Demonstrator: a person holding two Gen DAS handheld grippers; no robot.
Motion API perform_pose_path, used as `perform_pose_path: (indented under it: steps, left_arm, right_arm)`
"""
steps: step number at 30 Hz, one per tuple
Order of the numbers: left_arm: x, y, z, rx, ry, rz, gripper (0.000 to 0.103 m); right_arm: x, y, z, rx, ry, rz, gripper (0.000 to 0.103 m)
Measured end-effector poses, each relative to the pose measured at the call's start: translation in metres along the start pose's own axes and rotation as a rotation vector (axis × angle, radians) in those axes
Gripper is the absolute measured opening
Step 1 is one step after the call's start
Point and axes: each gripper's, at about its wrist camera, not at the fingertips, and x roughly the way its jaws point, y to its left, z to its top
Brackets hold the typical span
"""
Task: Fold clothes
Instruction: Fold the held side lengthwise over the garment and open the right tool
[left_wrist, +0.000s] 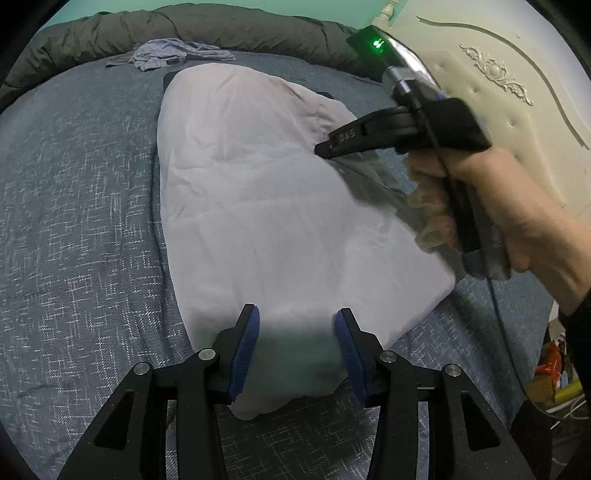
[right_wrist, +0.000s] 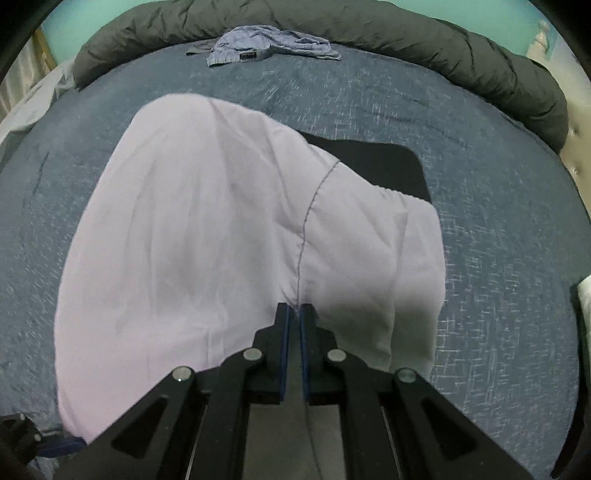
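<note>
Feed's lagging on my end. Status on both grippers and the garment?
Right gripper shut on the lavender garment, lifting a fold. Left gripper half open, straddling its near edge. Black board beneath it; blue shorts lie clear at the far side.

My bed is covered by a blue-grey bedspread (right_wrist: 480, 147) with a pale crosshatch weave. Along its far edge a dark puffy duvet (right_wrist: 369, 33) lies rolled in a long ridge. To my right stands a cream headboard (left_wrist: 517, 74) with carved scrollwork and button tufting. Low on the right, off the bed, I see a heap of colourful clutter (left_wrist: 554, 380).
</note>
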Motion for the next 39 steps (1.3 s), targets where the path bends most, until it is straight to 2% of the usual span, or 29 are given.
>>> perform_pose_path:
  steps: [2,6,14,19,25,31,36,39]
  left_arm:
    - [0.001,-0.001,0.001,-0.003,0.003,-0.002,0.048]
    - [0.000,-0.001,0.001,-0.009,0.003,-0.012,0.048]
    - [0.001,-0.004,0.001,-0.010,0.002,-0.019,0.048]
    - [0.002,-0.006,0.002,-0.013,0.005,-0.027,0.048]
    - [0.003,-0.009,0.002,-0.021,0.010,-0.034,0.048]
    - [0.003,-0.013,0.002,-0.026,0.011,-0.036,0.048]
    - [0.003,-0.015,0.002,-0.035,0.012,-0.045,0.048]
    - [0.003,-0.017,0.001,-0.032,0.013,-0.046,0.048]
  right_arm:
    - [-0.008,0.001,0.002,-0.003,-0.011,-0.003,0.003]
    - [-0.031,0.001,0.021,-0.033,-0.108,-0.073,0.003]
    - [-0.002,-0.006,0.044,-0.047,-0.054,-0.093,0.003]
    - [0.022,-0.007,0.039,-0.035,-0.025,-0.081,0.003]
    - [0.012,-0.010,0.045,-0.026,-0.035,-0.055,0.003]
    - [-0.012,-0.023,0.062,0.034,-0.098,-0.020,0.003]
    - [0.017,-0.035,0.066,0.095,-0.031,-0.023,0.002]
    - [0.030,-0.035,0.063,0.102,-0.022,-0.023,0.002]
